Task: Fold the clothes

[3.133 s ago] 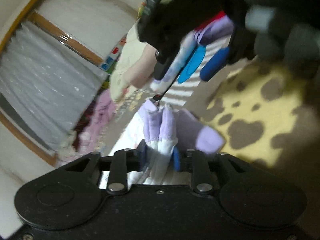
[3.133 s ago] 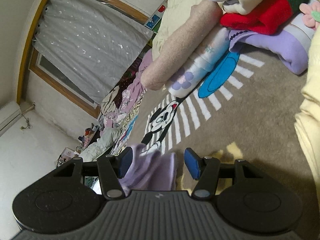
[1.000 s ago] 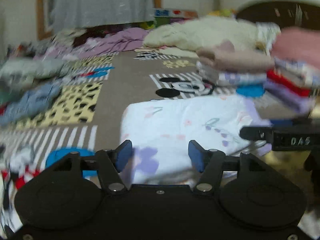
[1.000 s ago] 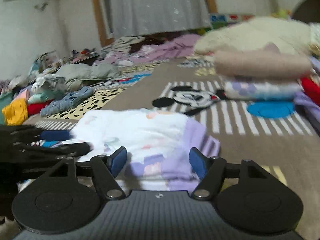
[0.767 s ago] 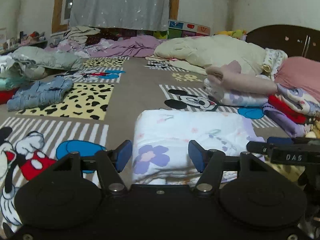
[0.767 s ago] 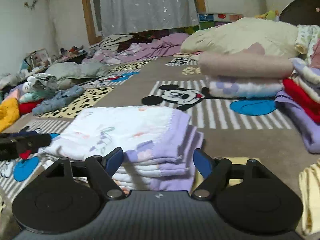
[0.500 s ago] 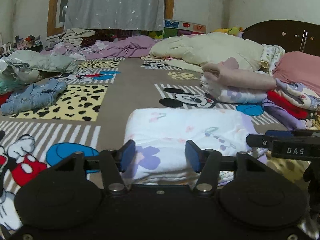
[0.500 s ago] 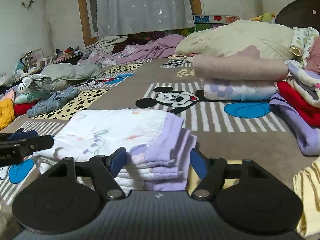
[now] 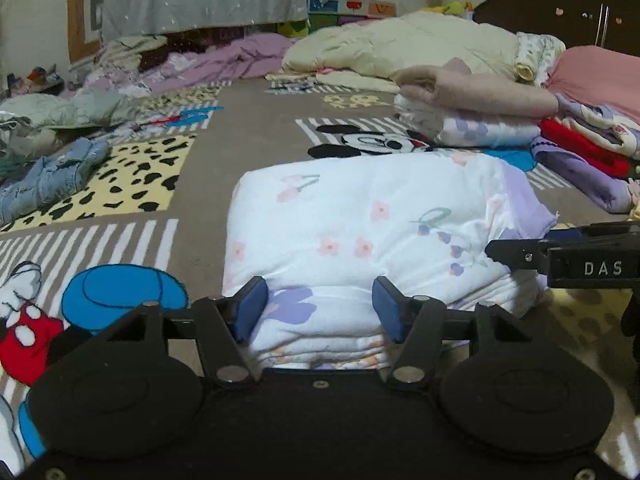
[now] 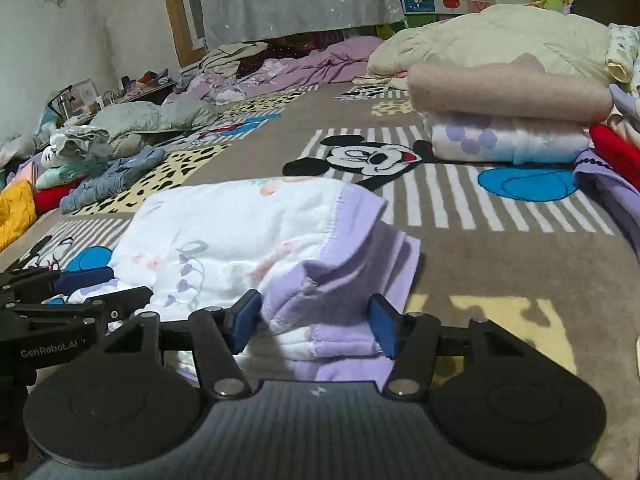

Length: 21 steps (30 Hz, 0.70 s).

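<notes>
A folded white garment with flower prints and purple trim (image 9: 360, 232) lies flat on the patterned bed cover; it also shows in the right wrist view (image 10: 248, 240). My left gripper (image 9: 320, 310) is open, its blue pads on either side of the bundle's near edge. My right gripper (image 10: 314, 322) is open, its pads on either side of the purple-trimmed corner. Each gripper shows in the other's view: the right one at the bundle's right side (image 9: 520, 254), the left one at its left side (image 10: 80, 284).
A stack of folded clothes, pink on top (image 9: 476, 96), sits behind the bundle, with red and purple folded items (image 9: 580, 152) to its right. Unfolded clothes, including a blue denim piece (image 9: 52, 176), lie at the left. A cream duvet (image 9: 404, 48) lies at the back.
Both grippers have lowered and levelled out, letting the garment go onto the bed. In the last half second both moved closer in around the folded bundle's edge.
</notes>
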Each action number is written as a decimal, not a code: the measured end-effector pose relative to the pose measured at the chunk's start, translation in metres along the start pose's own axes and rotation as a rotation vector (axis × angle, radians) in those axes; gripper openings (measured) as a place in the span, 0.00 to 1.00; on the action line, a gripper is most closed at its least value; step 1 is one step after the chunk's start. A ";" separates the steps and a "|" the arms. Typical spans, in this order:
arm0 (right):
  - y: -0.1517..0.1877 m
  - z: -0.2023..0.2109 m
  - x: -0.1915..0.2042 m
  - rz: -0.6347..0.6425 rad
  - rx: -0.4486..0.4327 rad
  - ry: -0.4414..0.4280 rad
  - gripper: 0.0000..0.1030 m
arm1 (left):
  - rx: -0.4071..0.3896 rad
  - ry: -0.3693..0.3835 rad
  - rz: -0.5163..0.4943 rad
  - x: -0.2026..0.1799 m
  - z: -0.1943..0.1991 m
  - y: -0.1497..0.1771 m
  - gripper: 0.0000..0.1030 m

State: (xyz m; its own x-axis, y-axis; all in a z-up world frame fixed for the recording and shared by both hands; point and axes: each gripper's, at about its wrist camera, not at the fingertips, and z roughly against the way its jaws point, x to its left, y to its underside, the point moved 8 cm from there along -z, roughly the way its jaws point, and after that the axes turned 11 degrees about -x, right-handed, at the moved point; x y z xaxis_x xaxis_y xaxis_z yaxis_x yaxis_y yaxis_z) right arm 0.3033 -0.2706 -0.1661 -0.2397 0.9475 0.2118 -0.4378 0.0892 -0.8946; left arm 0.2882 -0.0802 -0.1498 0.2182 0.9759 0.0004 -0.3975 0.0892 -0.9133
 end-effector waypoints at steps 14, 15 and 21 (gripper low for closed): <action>-0.002 0.021 -0.058 -0.532 -0.063 -0.050 0.79 | 0.037 0.174 0.774 0.093 0.013 0.017 0.67; 0.001 0.016 -0.061 -0.585 -0.055 -0.066 0.80 | 0.055 0.201 0.810 0.092 0.006 0.020 0.67; 0.006 -0.014 -0.044 -0.569 -0.028 -0.115 0.79 | 0.061 0.279 0.849 0.073 -0.019 0.022 0.65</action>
State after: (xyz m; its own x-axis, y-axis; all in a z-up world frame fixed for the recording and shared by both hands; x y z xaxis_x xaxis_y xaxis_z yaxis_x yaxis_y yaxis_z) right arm 0.3232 -0.3073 -0.1860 -0.0663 0.7089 0.7022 -0.5027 0.5841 -0.6372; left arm 0.3119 -0.0102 -0.1776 0.0343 0.6350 -0.7718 -0.5688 -0.6226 -0.5375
